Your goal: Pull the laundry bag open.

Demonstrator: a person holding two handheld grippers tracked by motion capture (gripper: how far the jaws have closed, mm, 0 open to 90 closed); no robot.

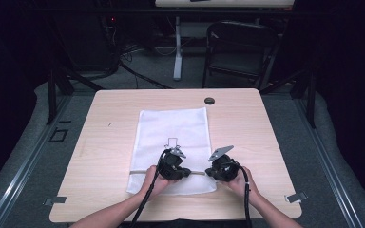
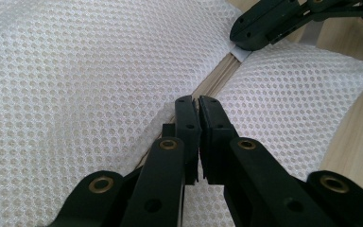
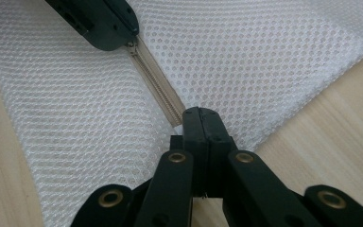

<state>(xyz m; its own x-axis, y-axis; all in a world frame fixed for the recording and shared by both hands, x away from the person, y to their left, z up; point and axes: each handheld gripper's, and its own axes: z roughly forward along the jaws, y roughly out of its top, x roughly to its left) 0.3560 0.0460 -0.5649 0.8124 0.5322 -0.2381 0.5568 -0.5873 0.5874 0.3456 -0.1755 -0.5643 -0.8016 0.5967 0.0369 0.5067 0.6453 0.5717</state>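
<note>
White mesh, high view: laundry bag (image 1: 171, 137) flat at the wooden surface (image 1: 247, 123) centre; left tongs (image 1: 186, 173) and right tongs (image 1: 208, 172) at its near end.
Left gripper view: tongs (image 2: 198, 101) clamped on the zipper (image 2: 217, 78).
Right gripper view: tongs (image 3: 201, 113) clamped on the zipper's (image 3: 158, 87) end.

Both forearms are coming in from the bottom edge, hands side by side, angling toward each other. Left gripper (image 1: 184, 172) and right gripper (image 1: 211, 172) are pointing inward, tips near each other, jaws sitting closed.
</note>
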